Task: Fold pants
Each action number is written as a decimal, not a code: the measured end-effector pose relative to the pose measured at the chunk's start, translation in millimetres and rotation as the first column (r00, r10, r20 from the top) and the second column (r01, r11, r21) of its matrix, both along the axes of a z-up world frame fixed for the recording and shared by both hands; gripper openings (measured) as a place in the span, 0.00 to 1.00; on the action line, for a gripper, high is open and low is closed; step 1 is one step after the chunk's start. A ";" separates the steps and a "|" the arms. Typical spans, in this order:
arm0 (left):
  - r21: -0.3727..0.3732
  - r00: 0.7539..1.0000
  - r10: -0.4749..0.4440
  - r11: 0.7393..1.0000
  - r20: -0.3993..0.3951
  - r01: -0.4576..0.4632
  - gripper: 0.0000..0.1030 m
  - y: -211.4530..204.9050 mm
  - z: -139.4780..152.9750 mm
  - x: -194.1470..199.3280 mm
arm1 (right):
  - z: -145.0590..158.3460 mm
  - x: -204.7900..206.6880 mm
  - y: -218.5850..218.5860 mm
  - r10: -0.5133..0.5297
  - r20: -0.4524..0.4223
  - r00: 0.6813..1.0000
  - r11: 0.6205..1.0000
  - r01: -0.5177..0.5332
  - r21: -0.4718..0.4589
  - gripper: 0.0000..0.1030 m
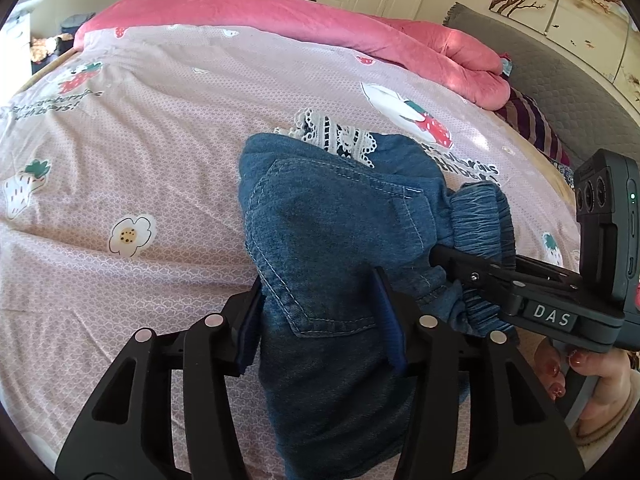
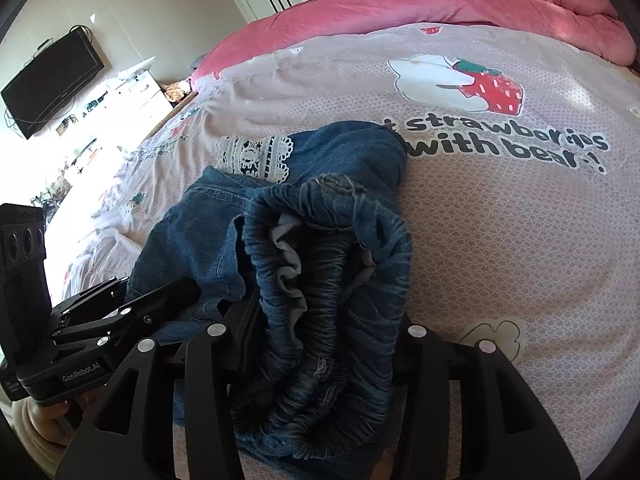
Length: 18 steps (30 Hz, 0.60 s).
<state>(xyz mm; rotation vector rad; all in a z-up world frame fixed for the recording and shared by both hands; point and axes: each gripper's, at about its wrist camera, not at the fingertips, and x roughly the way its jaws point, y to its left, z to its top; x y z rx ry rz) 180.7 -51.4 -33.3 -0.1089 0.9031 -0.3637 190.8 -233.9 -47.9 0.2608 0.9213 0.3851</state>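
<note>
Small blue denim pants (image 1: 320, 216) with a white lace trim (image 1: 340, 136) lie bunched on the pink strawberry bedsheet (image 1: 140, 152). My left gripper (image 1: 320, 312) is shut on the pants at the back pocket side. My right gripper (image 2: 320, 344) is shut on the gathered elastic waistband (image 2: 320, 280), with pale lining showing inside. The right gripper (image 1: 472, 276) reaches in from the right in the left wrist view. The left gripper (image 2: 160, 300) comes in from the left in the right wrist view. The lace trim (image 2: 256, 156) lies at the pants' far end.
A rolled pink quilt (image 1: 280, 20) lies along the far side of the bed. A grey headboard (image 1: 560, 72) and a striped pillow (image 1: 532, 124) are at the right. A wall TV (image 2: 52, 80) and cluttered white furniture (image 2: 132, 92) stand left of the bed.
</note>
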 end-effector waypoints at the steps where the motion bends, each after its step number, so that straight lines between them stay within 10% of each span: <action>1: 0.002 1.000 0.002 1.000 0.002 -0.002 0.44 0.2 0.0 -0.2 | -0.2 -0.3 -1.3 -0.003 -0.001 1.000 1.000 0.003 0.009 0.46; 18: -0.003 0.999 0.027 1.000 0.019 -0.027 0.67 7.0 6.2 -3.0 | 13.0 -9.1 -8.4 -0.056 0.035 0.998 0.998 0.056 -0.002 0.70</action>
